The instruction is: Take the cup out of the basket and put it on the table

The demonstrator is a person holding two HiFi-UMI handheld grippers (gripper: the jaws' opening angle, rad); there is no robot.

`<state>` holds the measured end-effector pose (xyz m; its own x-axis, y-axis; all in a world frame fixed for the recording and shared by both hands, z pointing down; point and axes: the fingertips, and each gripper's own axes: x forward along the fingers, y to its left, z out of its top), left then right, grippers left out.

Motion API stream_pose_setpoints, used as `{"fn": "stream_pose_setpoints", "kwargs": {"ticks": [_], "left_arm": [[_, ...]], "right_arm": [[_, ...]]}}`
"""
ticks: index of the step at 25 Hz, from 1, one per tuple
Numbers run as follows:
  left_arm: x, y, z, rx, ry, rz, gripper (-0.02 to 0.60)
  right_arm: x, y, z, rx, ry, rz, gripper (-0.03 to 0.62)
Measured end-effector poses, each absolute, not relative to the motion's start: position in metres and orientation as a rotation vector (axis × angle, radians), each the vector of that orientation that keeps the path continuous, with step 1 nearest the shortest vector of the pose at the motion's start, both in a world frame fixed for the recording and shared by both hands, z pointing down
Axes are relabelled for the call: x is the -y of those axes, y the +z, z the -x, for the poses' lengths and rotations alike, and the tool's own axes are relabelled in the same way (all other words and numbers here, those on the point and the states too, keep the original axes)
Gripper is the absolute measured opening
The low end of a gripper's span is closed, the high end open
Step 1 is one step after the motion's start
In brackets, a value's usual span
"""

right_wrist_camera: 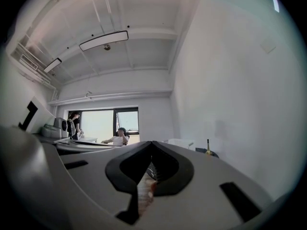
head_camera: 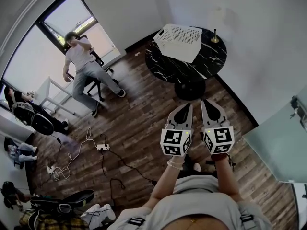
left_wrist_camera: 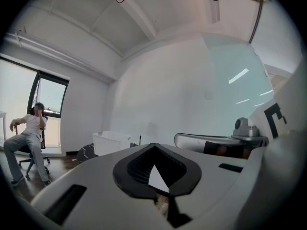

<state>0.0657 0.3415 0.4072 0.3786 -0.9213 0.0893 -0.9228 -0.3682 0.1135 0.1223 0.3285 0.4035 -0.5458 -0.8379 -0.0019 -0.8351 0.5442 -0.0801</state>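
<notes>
Both grippers are held low and close to the person's body, side by side, pointed forward over the wooden floor (head_camera: 139, 114). The left gripper (head_camera: 184, 110) is carried on a bare forearm, and its fingers are seen drawn together at the tips with nothing gripped between them. The right gripper (head_camera: 207, 107) is held just beside it, almost parallel, and its fingers are likewise closed on nothing. Well ahead of both, a round black marble worktop (head_camera: 201, 63) is set on a single pedestal, and a white perforated basket (head_camera: 178, 41) is placed on its far left part, with a small brass-coloured object (head_camera: 214, 36) standing near the far edge. The cup cannot be made out in any view, since the basket's inside is not shown. A seated person (head_camera: 81, 63) is found by the window (head_camera: 72, 18), and cables (head_camera: 86, 152) are strewn across the floor to the left.
</notes>
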Motion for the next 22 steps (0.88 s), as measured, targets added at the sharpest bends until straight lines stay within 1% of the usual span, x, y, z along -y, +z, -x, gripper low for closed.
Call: {"fn": "stream_pose_setpoints", "kwargs": {"ticks": [22], "left_arm": [[-0.247,0.42,-0.003,1.565,0.043,-2.52,0.006]], "right_arm": [[-0.236,0.414,-0.053,-2.678,-0.155,1.576,0.011]]}}
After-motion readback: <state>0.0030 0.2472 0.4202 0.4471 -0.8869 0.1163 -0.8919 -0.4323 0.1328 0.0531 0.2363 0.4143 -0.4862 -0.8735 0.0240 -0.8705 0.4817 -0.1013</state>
